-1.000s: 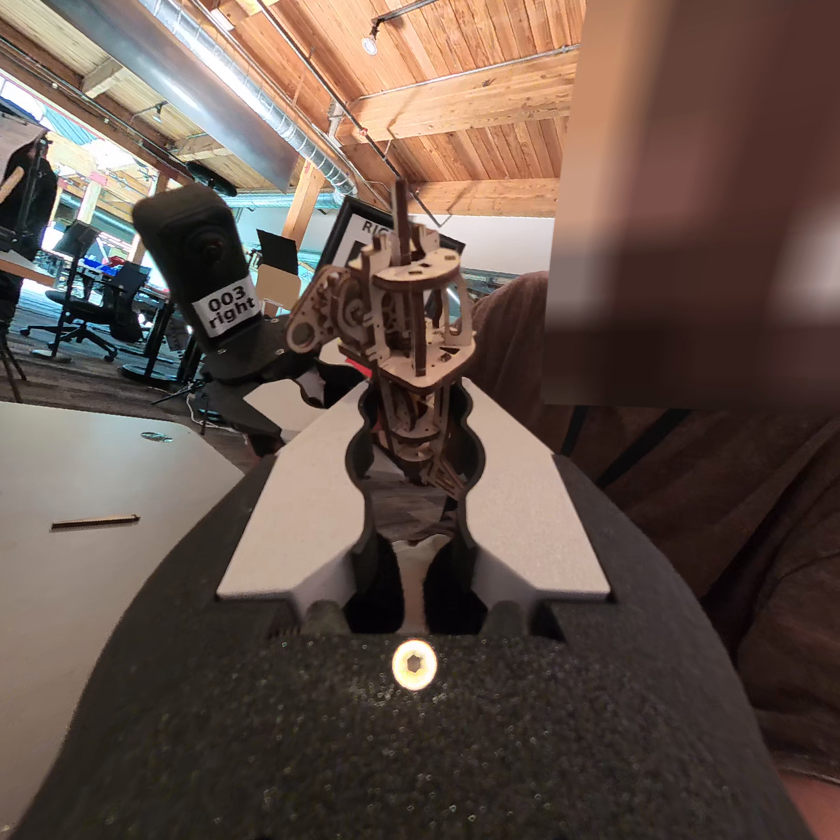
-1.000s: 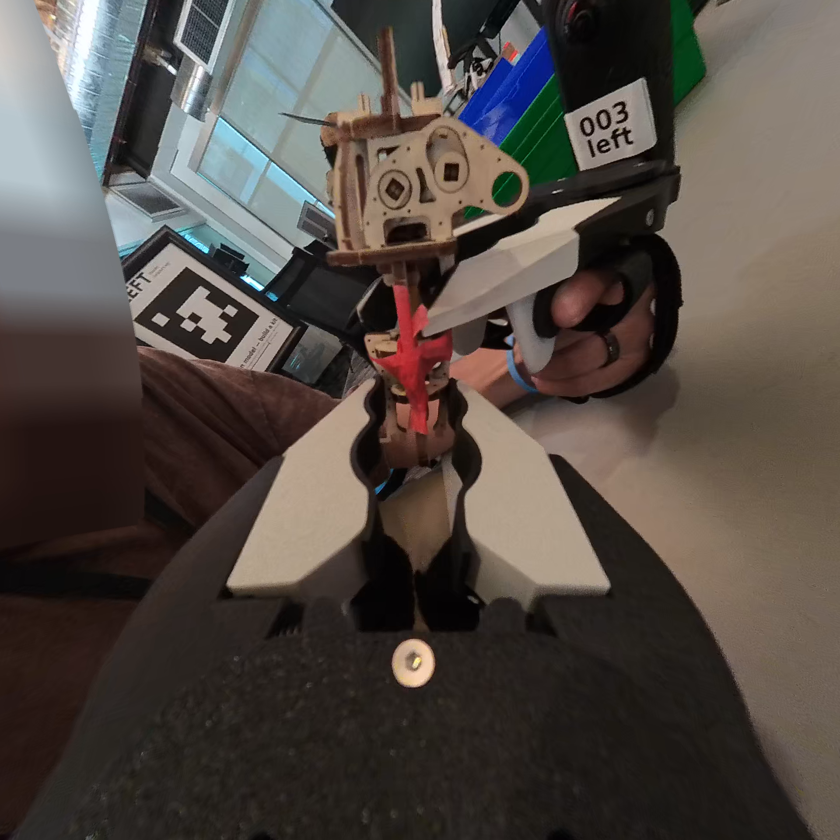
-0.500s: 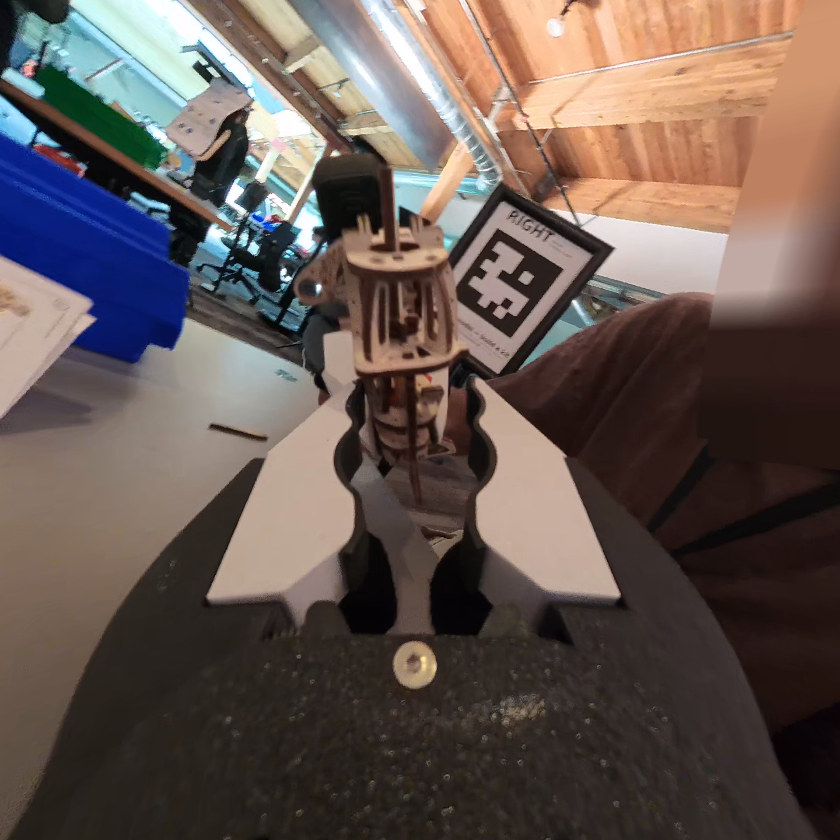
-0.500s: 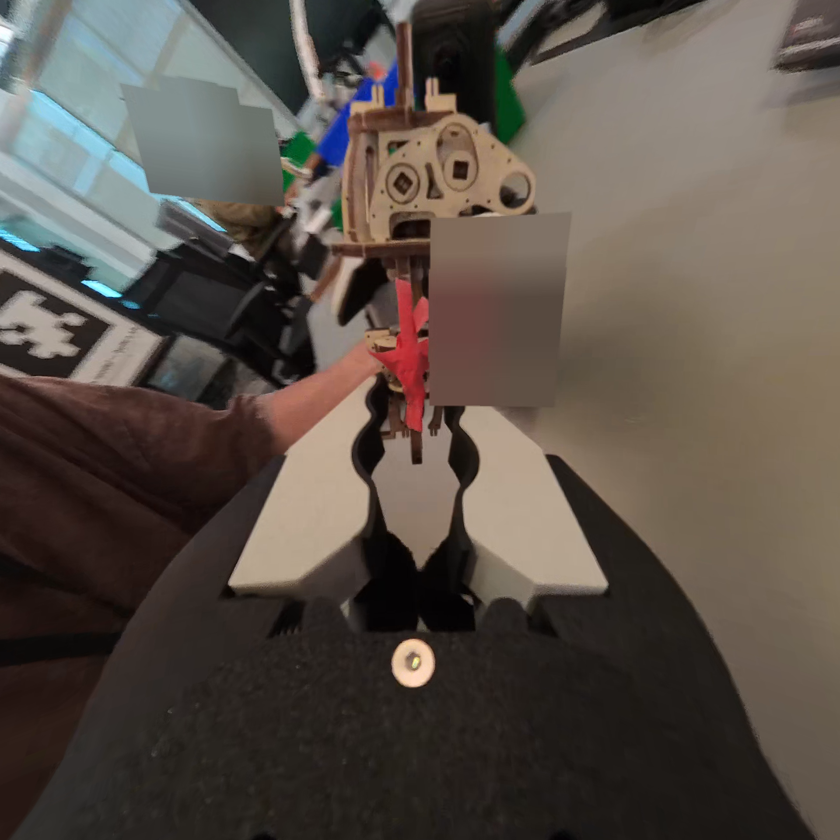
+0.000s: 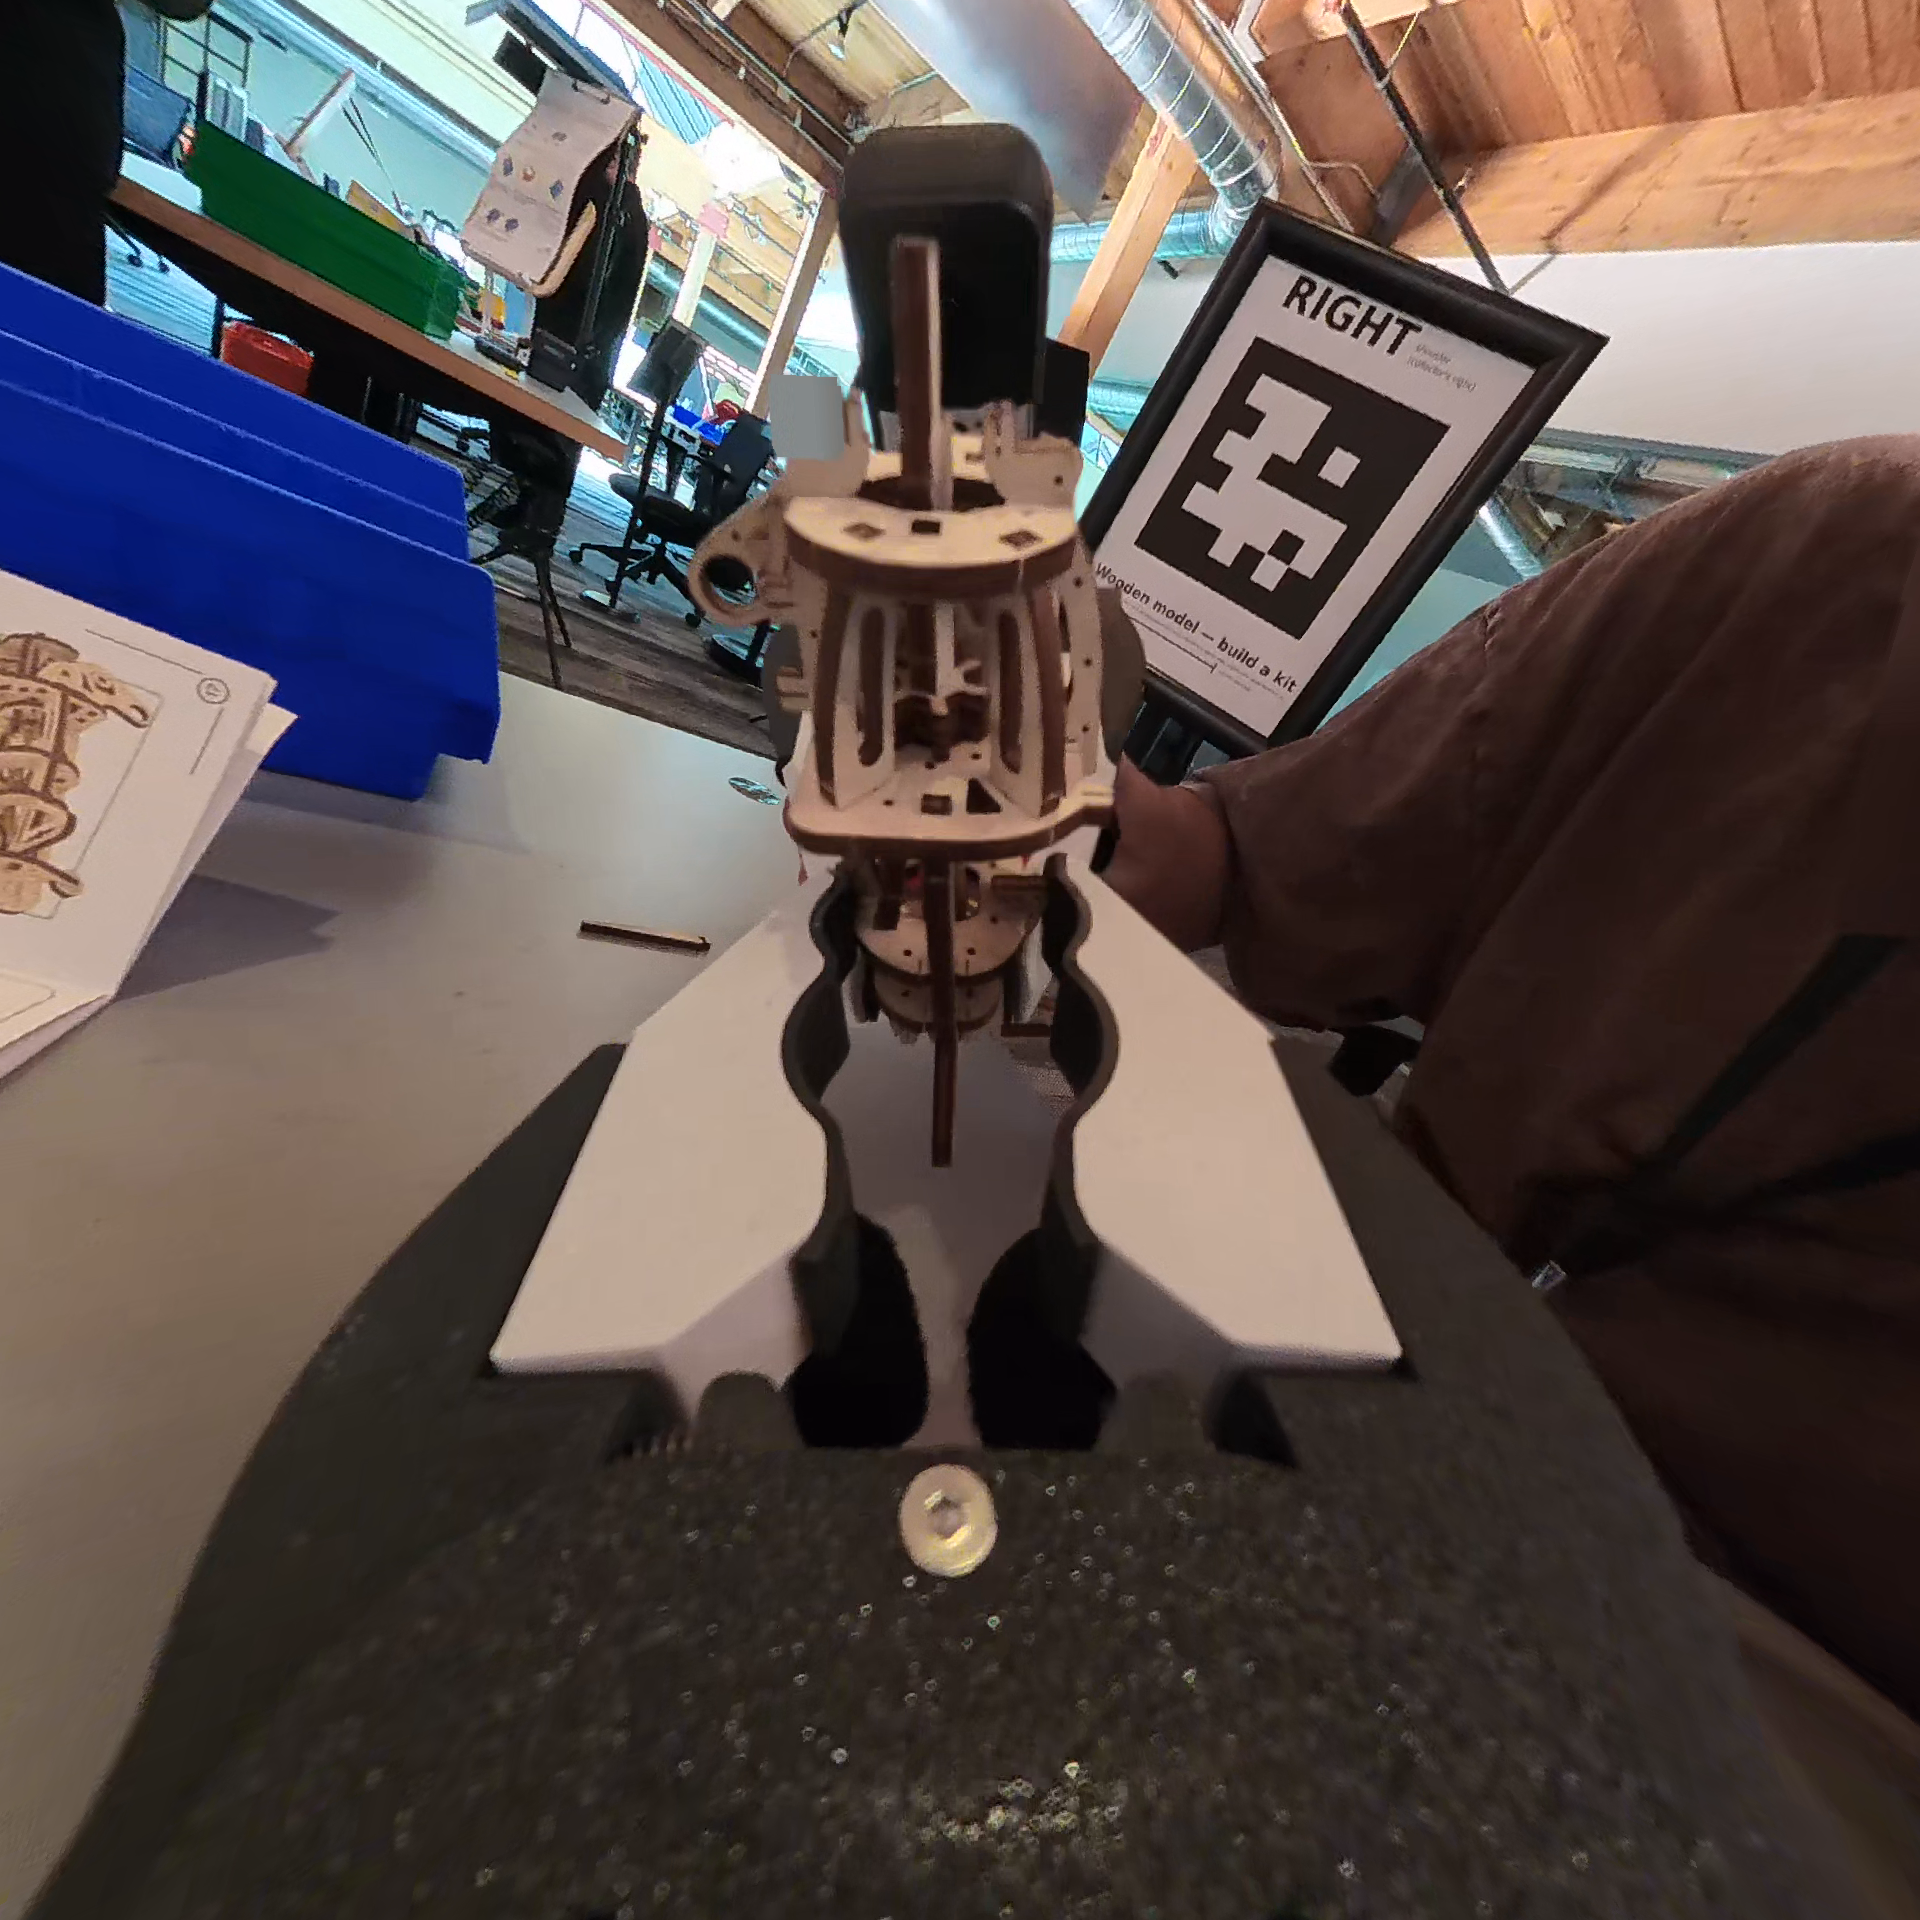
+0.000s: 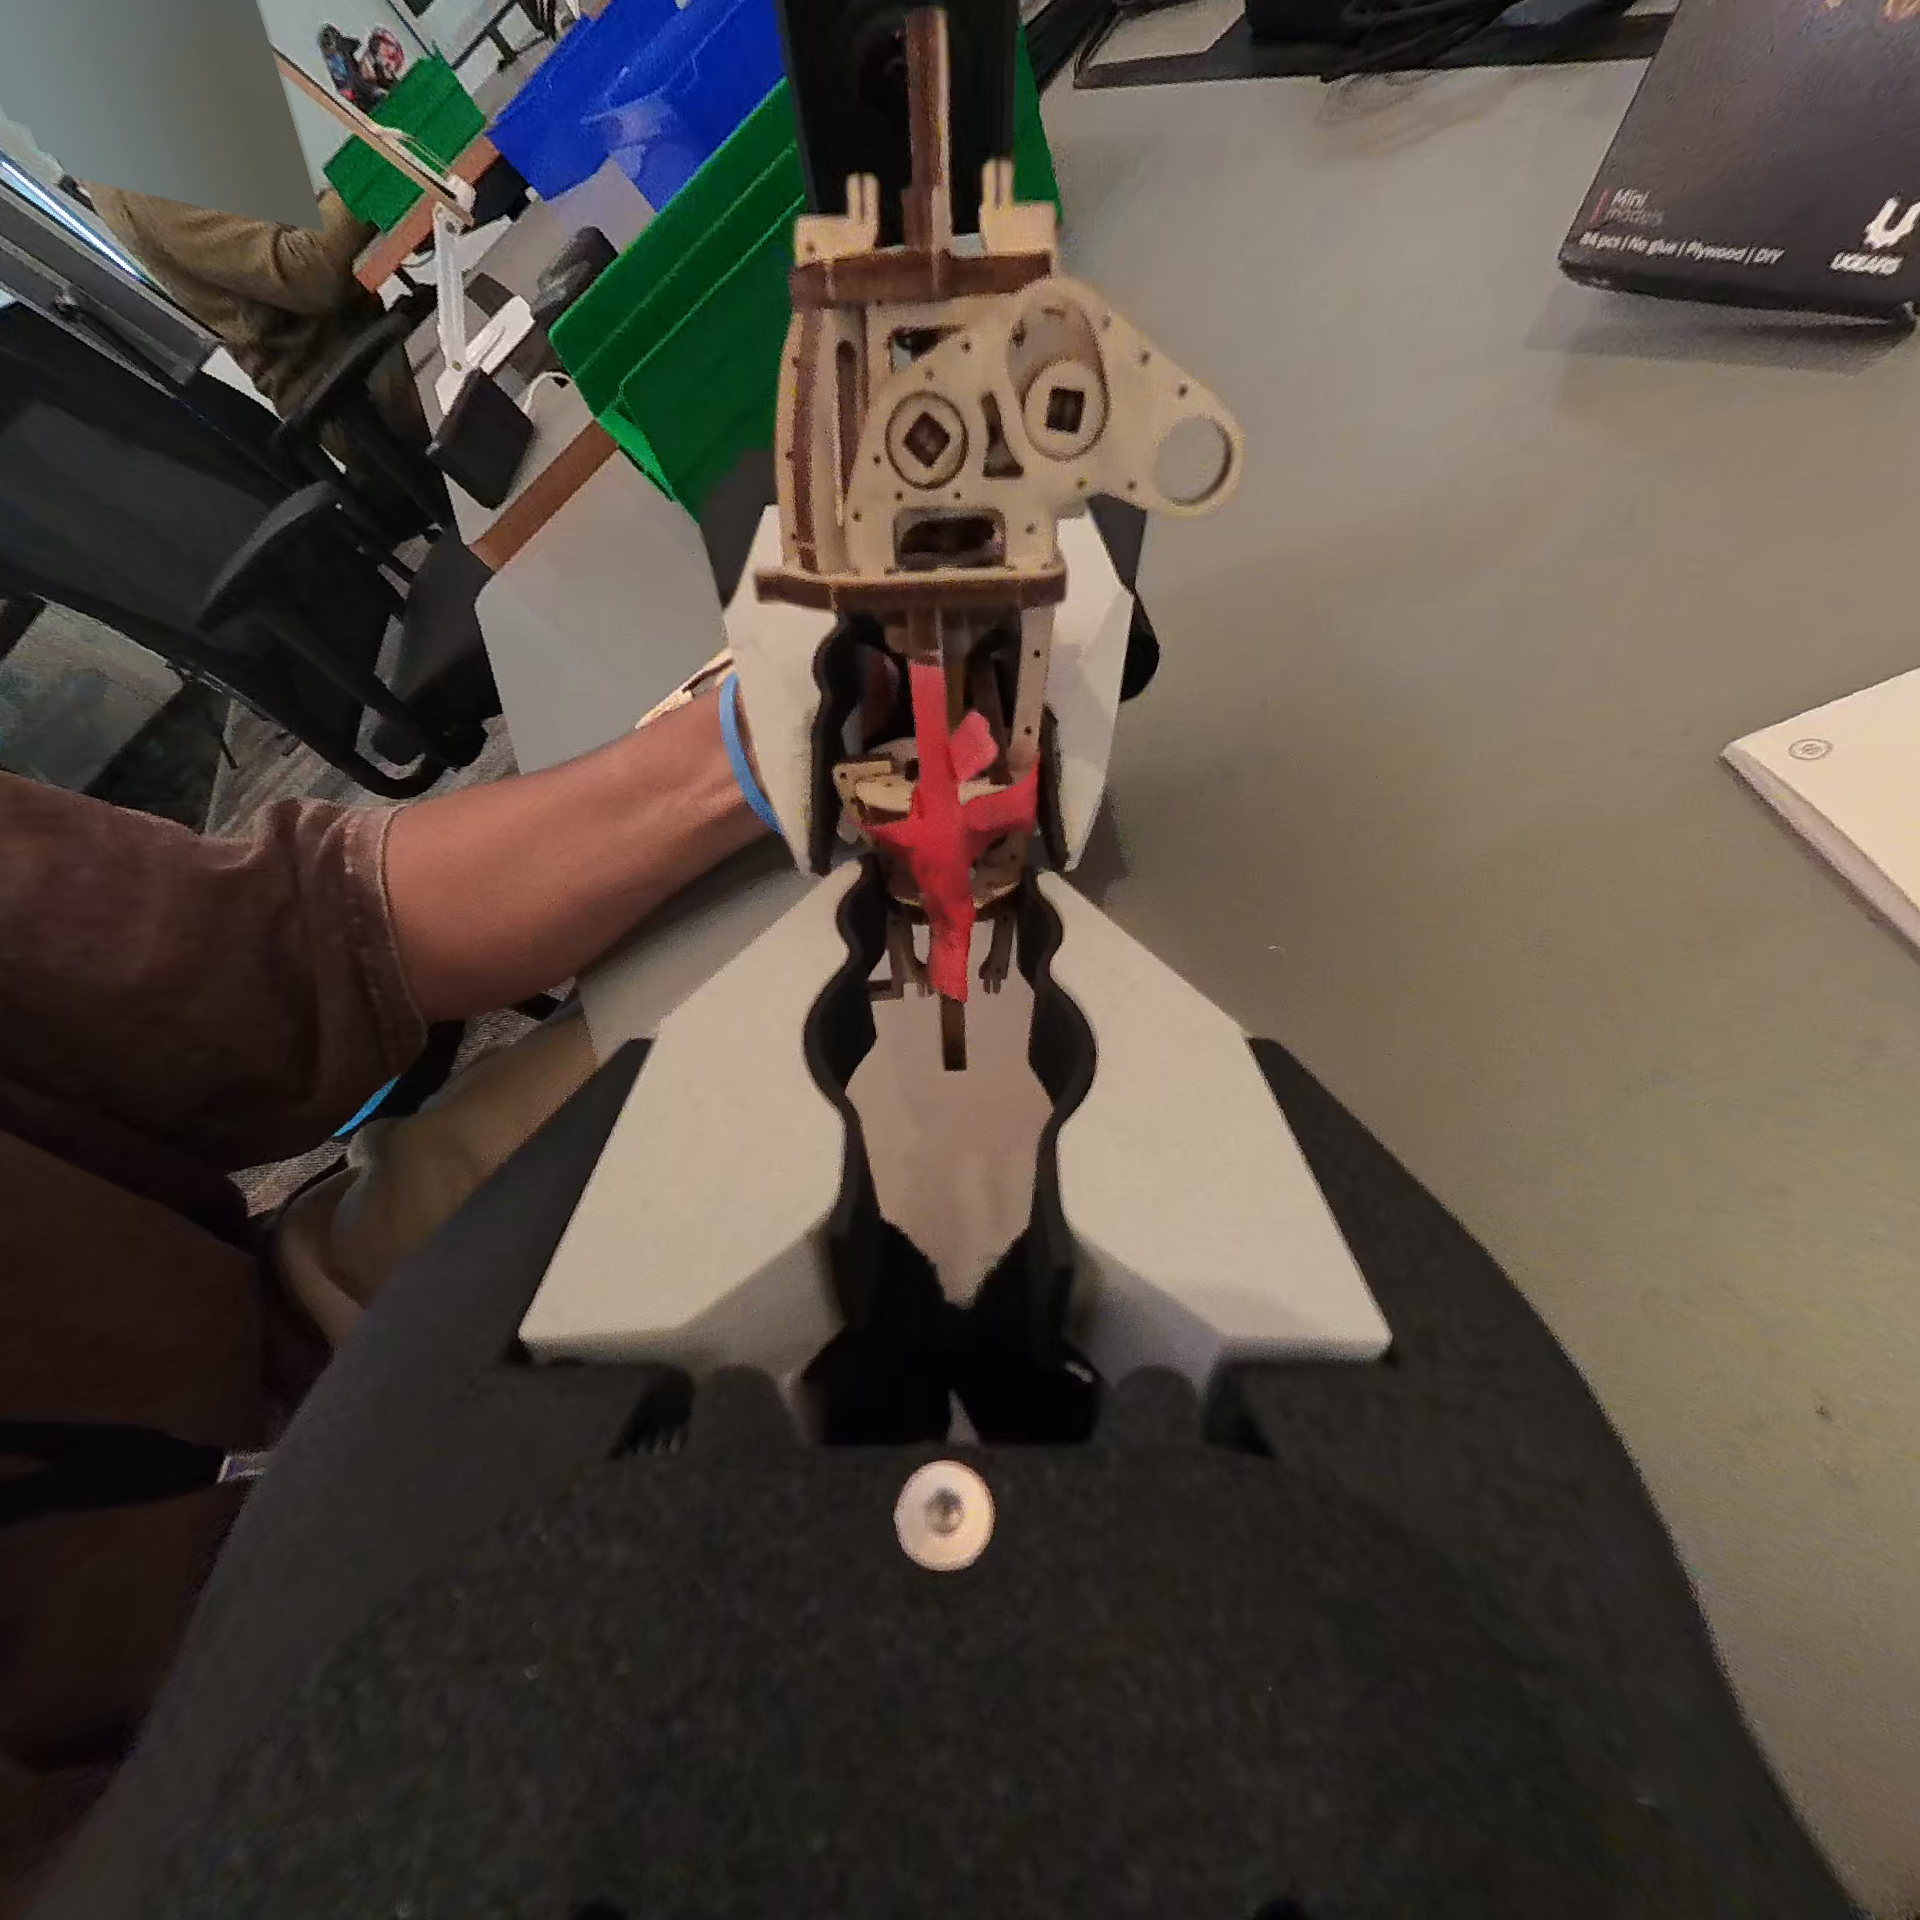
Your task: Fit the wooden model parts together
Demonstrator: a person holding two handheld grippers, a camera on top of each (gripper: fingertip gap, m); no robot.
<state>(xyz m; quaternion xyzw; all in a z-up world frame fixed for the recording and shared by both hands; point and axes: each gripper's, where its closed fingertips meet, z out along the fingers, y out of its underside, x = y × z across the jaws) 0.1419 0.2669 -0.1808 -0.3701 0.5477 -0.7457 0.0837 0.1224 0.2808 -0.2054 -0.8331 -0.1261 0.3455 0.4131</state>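
The model [image 5: 940, 665], a pale plywood cage threaded on a dark rod [image 5: 943, 1039], stands upright above the table [image 5: 312, 1091] between the two claws, which meet it from opposite sides. The left claw [image 5: 943, 935] is clenched on the model's lower section, its wavy pads pressed against the small discs under the cage, while the cage itself rises clear above the fingertips and the rod's lower end hangs in the gap between the fingers. The right claw [image 6: 945, 904] is likewise closed on that lower section, where red tape [image 6: 951, 831] is wrapped around the rod just below the cage; a side plate [image 6: 1039, 426] with two round holes and a loop faces this camera. Left of the model, blue bins [image 5: 208, 540] sit on the table, contents hidden, and green bins [image 6: 707, 343] lie beyond it; what they hold cannot be told. Near the model lie a loose stick [image 5: 644, 935], instruction sheets [image 5: 94, 790], a dark box [image 6: 1756, 166] and a framed marker sign [image 5: 1309, 488].
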